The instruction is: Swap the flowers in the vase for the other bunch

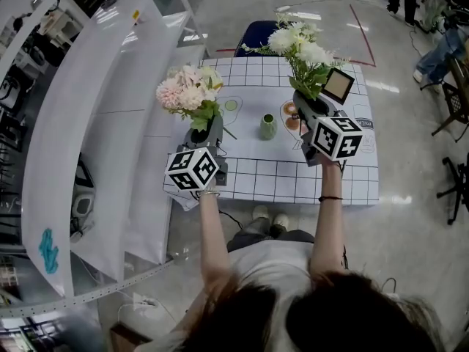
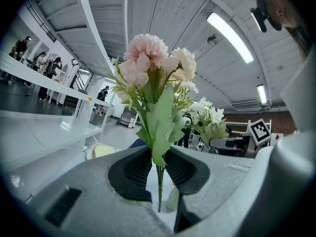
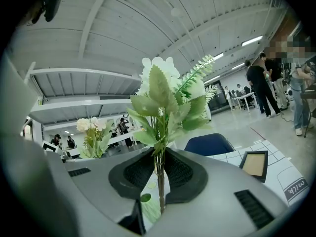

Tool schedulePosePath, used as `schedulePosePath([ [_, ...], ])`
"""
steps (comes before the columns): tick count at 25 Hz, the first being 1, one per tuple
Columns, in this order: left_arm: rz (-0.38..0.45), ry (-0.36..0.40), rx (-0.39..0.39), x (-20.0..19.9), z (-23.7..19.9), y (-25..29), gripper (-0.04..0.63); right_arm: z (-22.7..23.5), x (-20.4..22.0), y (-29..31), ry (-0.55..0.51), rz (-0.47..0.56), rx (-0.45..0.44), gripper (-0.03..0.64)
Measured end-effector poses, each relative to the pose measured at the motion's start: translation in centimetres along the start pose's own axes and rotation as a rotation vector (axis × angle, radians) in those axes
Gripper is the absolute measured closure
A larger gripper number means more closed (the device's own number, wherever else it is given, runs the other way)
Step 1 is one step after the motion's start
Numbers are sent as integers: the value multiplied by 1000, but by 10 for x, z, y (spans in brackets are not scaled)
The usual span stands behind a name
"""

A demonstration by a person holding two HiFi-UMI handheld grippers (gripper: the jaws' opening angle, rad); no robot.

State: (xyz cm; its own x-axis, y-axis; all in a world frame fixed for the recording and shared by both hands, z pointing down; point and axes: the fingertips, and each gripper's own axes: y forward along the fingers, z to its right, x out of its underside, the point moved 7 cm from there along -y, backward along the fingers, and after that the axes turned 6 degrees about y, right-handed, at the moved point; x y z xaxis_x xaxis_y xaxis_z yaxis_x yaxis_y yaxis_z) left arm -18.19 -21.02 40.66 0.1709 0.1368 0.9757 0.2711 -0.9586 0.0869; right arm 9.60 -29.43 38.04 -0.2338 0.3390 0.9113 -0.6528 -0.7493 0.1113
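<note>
Dark hair (image 1: 293,321) fills the bottom edge, with two forearms stretched over the table (image 1: 344,178). The left gripper (image 1: 203,133) is pinched narrow on the pink bunch (image 1: 189,88), pads on the thin stems just under the leaves. The right gripper (image 1: 311,110) nips the white bunch (image 1: 299,46) the same way. The small green vase (image 1: 268,127) stands between both sets of fingertips, apart from each. These bunches look light, top-heavy and wiry, so low on the stems suits. The vase's mouth is too small to read, and which bunch came out can't be told.
</note>
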Motion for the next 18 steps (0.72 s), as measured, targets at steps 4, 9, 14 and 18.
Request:
schedulePosePath([
  [4, -4, -6, 2, -2, -10, -2, 520, -9, 0, 9, 2, 10, -6, 560],
  [9, -13, -7, 10, -2, -19, -3, 520, -16, 3, 18, 4, 18, -7, 560],
  [14, -12, -14, 15, -2, -27, -6, 519, -25, 7, 24, 2, 37, -20, 560],
  [18, -17, -15, 24, 0, -31, -8, 520, -30, 9, 28, 4, 63, -25, 560],
])
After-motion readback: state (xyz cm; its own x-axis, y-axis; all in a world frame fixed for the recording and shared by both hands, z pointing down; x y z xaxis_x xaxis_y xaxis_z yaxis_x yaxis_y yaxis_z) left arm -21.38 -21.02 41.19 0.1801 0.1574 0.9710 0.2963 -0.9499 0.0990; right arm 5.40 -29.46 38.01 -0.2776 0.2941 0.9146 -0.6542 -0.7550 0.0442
